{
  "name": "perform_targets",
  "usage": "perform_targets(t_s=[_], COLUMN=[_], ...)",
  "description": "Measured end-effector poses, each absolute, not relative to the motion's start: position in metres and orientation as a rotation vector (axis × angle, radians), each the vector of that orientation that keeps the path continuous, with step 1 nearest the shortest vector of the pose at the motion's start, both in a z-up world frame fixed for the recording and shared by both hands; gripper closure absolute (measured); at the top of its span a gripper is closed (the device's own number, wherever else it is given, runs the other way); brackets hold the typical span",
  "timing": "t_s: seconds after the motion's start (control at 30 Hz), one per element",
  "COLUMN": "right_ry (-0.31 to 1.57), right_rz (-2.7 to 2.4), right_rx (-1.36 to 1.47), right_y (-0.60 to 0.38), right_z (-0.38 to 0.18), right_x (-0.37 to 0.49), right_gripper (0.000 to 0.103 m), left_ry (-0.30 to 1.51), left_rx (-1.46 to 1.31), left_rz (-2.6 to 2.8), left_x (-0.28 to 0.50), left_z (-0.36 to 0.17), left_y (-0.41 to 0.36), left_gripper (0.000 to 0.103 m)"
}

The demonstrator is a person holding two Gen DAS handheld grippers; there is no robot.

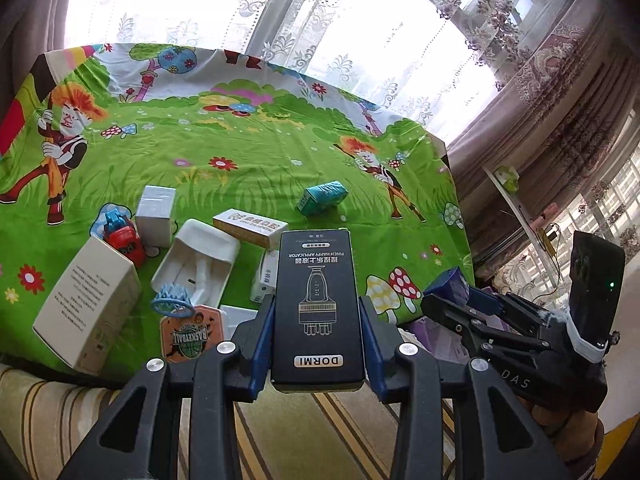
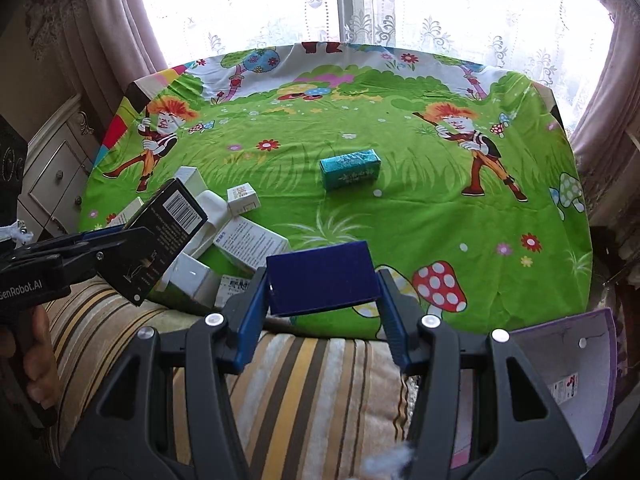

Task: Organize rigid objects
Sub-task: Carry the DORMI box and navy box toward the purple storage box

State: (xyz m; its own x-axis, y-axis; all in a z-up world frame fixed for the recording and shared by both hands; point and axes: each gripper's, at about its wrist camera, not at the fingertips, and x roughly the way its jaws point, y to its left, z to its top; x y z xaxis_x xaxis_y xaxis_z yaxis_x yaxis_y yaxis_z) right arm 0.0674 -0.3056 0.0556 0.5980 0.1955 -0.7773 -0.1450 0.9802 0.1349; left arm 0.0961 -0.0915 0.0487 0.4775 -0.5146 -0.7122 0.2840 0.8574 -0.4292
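Observation:
My left gripper (image 1: 318, 308) is shut on a black box (image 1: 316, 280) printed "DORMI", held lengthwise above the near edge of the table. From the right wrist view the same black box (image 2: 168, 228) shows its barcode end, with the left gripper (image 2: 134, 240) clamped on it. My right gripper (image 2: 322, 294) is shut on a dark blue box (image 2: 320, 272), its pads on the two short sides. In the left wrist view the right gripper (image 1: 438, 298) sits to the right with the blue box (image 1: 448, 280) at its tip. A teal box (image 1: 322, 198) (image 2: 350, 168) lies alone mid-table.
The table wears a green cartoon cloth (image 2: 400, 208). At its near left lies a heap: white boxes (image 1: 88, 300), a white tray (image 1: 200, 260), a red toy car (image 1: 122, 236), a basketball hoop toy (image 1: 188, 328). A striped cushion (image 2: 312, 380) lies below, a purple-edged container (image 2: 576, 360) at right.

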Motion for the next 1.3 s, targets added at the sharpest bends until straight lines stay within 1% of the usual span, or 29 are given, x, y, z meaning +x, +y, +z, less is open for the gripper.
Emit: perform_targets(t_s=[0.33,0.6,0.87,1.2,1.27,1.3], right_ry=[0.854,0.853,0.866,0.885,0.885,0.887], right_rz=[0.127,0.006,-0.134,-0.237,-0.246,-0.248], right_rx=[0.14,0.161,0.187,0.222,0.231,0.235], right_y=[-0.364,-0.414,-0.463,-0.5,-0.504,-0.506], right_z=[0.074,0.067,0.054,0.043,0.042,0.042], right_x=[-0.005,-0.043,-0.072,-0.089,-0.091,-0.092], right_gripper=[0.046,0.046,0.046,0.046,0.046,0.046], left_ry=[0.978,1.014,1.013,1.024,1.026,1.029], left_rx=[-0.247,-0.213,-0.225,-0.203,-0.198,-0.195], left_rz=[-0.575,-0.628,-0.715,-0.828,-0.845,-0.851], left_x=[0.043,0.018,0.0,-0.016,-0.017,-0.017], left_z=[0.055,0.051,0.053,0.049,0.048,0.048], left_y=[-0.138,-0.175,-0.207,-0.25,-0.255,-0.256], left_gripper=[0.063,0.063,0.063,0.063,0.061,0.058])
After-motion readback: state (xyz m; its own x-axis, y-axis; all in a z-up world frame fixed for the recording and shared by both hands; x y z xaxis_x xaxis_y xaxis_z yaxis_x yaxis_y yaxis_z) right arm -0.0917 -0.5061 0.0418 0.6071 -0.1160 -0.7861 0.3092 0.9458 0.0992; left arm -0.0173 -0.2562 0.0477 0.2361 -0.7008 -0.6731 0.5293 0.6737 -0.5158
